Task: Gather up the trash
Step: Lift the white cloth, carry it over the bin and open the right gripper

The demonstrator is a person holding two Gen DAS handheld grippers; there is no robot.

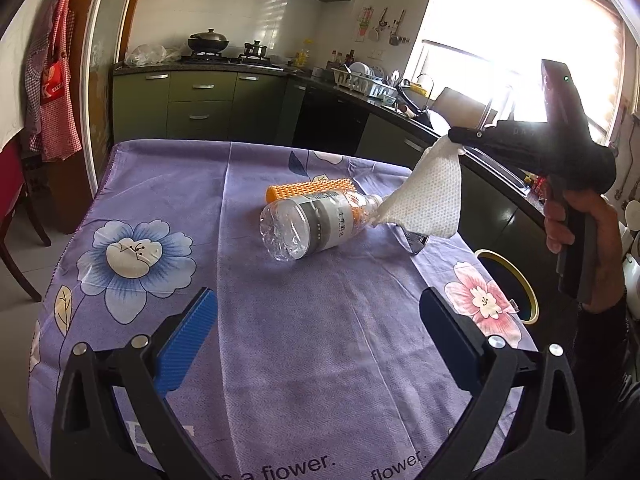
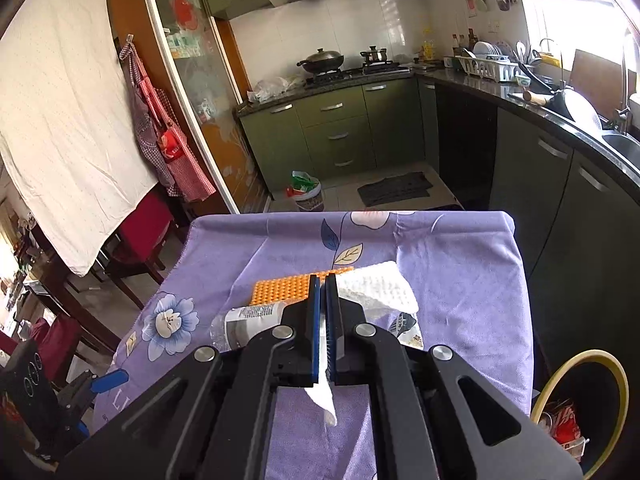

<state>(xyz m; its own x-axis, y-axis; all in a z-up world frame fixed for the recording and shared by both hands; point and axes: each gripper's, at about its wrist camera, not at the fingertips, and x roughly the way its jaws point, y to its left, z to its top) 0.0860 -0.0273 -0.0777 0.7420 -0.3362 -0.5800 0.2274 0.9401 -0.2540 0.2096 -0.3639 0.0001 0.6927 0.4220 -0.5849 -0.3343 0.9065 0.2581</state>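
Above the desk's right side, the right gripper (image 2: 323, 280) pinches a white paper towel (image 1: 430, 196) between pressed-together fingers – the sheet hangs down beside the neck of a clear plastic bottle (image 1: 308, 226) lying on its side on the purple floral cloth (image 1: 320, 340); an orange studded roller (image 1: 308, 189) lies just behind the bottle; the left gripper (image 1: 318, 316) hovers spread wide and empty nearer the desk's front edge; a yellow-rimmed bin (image 2: 580, 408) stands beside the desk, red wrappers inside
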